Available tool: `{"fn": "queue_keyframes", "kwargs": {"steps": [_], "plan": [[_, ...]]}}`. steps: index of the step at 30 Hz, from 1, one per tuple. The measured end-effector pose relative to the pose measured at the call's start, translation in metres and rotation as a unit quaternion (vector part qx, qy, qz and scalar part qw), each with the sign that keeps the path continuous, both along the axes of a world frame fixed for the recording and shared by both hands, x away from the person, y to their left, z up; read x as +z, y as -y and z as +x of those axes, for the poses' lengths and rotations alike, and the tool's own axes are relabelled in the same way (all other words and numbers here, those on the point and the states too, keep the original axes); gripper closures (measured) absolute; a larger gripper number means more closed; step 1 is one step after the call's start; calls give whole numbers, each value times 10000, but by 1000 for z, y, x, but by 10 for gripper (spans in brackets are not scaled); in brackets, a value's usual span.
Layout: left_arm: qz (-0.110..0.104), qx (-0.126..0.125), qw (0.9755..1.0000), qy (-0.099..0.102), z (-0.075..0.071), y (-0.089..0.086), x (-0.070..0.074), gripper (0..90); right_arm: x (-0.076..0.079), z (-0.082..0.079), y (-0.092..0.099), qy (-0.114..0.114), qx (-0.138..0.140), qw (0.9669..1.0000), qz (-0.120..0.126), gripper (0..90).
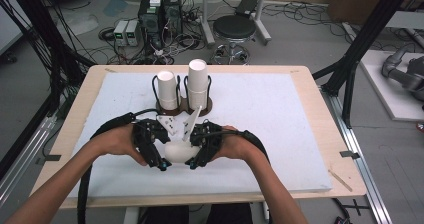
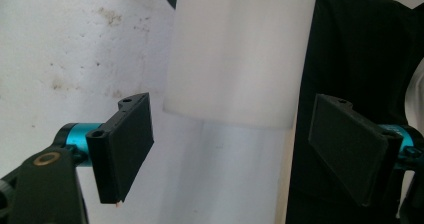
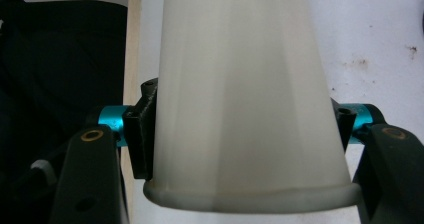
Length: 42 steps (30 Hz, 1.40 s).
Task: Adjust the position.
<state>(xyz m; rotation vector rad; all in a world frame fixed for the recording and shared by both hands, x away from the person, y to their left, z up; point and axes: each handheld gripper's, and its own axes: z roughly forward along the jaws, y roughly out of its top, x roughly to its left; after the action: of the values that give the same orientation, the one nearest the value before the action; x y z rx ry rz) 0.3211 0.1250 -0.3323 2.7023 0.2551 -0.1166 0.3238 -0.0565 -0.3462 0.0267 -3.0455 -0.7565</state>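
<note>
Both forearms enter from the lower edge and converge at table centre. The left gripper (image 1: 159,160) has its jaws spread apart, with pads (image 2: 131,144) clear of contact. The right gripper (image 1: 194,160) has its jaws clamped on a white paper cup (image 3: 250,109).

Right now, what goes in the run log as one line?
right gripper: shut on paper cup | left gripper: open around it, apart | rack: two cup stacks, far side
</note>
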Motion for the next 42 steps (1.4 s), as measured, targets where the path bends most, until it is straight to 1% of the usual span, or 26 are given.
{"fn": "queue_keyframes", "kwargs": {"steps": [8, 10, 13, 17, 19, 21, 23, 24, 29, 33, 35, 38, 40, 41, 42], "plan": [[51, 32, 10000, -39, 1, 6, -3, 178, 0, -1, -1, -7, 17, 10000, 36, 357], [45, -15, 10000, -48, 1, 8, -4, 178, 0, -1, -1, 10, 42, 10000, 28, 357], [4, 3, 10000, -77, 1, 9, -6, 184, 0, -2, -2, 7, 74, 10000, 41, 357], [-29, -68, 9999, -145, 1, 9, -8, 225, 0, -2, -1, 4, 76, 10000, 61, 357], [-61, -102, 9998, -169, 0, 9, -10, 262, 0, -2, -1, 0, 79, 10000, 47, 357], [-69, -126, 9998, -131, 1, 8, -11, 296, 0, -2, -2, 6, 81, 10000, 51, 358], [-27, -180, 9998, -116, 2, 7, -12, 346, -1, -2, -2, -6, 115, 9999, 7, 359], [-29, -199, 9997, -119, 2, 7, -12, 347, -1, -2, -3, 7, 112, 9999, -18, 359], [-61, -246, 9996, -92, 2, 6, -12, 356, -2, -1, -3, -26, 123, 9999, 10, 359], [-74, -253, 9996, -81, 2, 5, -11, 359, -1, -1, -3, -2, 124, 9999, 20, 354], [-65, -252, 9996, -76, 1, 5, -11, 359, -2, -1, -4, -40, 135, 9999, 36, 337], [-49, -255, 9996, -74, 1, 5, -12, 359, -4, -1, -4, -29, 132, 9999, 68, 298], [-66, -269, 9996, -79, 1, 5, -11, 358, -5, -1, -4, -15, 145, 9998, 130, 257], [-79, -295, 9995, -77, 1, 5, -11, 358, -5, -1, -3, -10, 137, 9997, 206, 196], [-85, -288, 9995, -70, 1, 5, -11, 358, -4, 0, -3, 21, 141, 9993, 346, 171]]}}
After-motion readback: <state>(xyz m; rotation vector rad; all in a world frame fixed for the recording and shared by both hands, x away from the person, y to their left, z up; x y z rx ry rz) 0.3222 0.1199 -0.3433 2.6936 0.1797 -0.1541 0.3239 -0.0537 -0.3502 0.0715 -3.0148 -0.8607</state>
